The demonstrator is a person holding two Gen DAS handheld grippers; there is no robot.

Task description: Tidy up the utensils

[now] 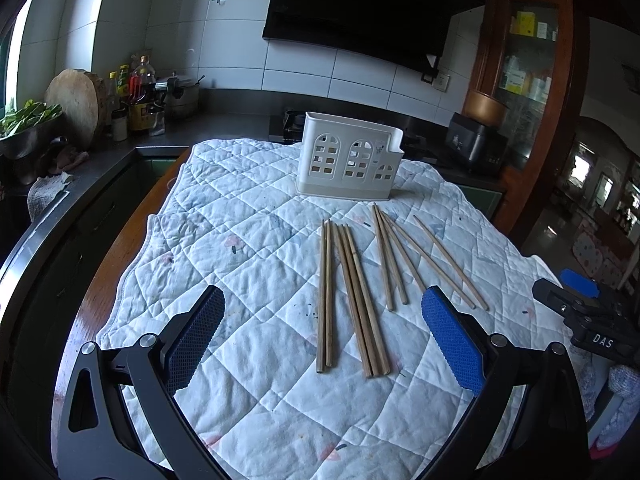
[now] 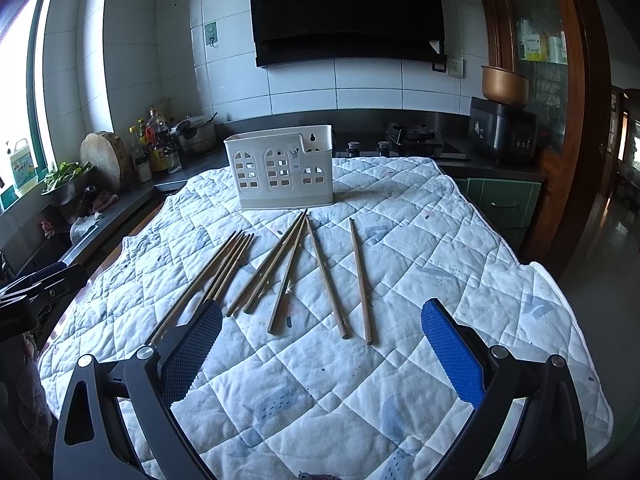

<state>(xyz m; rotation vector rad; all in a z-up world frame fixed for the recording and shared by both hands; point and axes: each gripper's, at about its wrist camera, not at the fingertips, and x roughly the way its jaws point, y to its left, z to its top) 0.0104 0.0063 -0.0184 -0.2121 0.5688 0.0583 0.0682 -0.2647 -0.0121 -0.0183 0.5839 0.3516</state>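
Several wooden chopsticks (image 1: pixel 352 292) lie loose on a quilted white cloth (image 1: pixel 256 240), in a left bundle and a spread right group. They also show in the right wrist view (image 2: pixel 280 272). A white plastic utensil holder (image 1: pixel 348 160) with window-shaped holes stands upright behind them; it also shows in the right wrist view (image 2: pixel 280 168). My left gripper (image 1: pixel 322 300) is open and empty, just above the near ends of the chopsticks. My right gripper (image 2: pixel 322 312) is open and empty, near the ends of the right-hand chopsticks. The right gripper's body shows at the right edge of the left wrist view (image 1: pixel 580 304).
The cloth (image 2: pixel 440 240) covers a wooden table. A dark counter (image 1: pixel 224 128) runs behind and to the left with bottles (image 1: pixel 136 96), a round chopping board (image 1: pixel 76 104) and a bowl of greens (image 1: pixel 28 128). A stove (image 2: pixel 416 136) and black cooker (image 2: pixel 500 132) stand at the back right.
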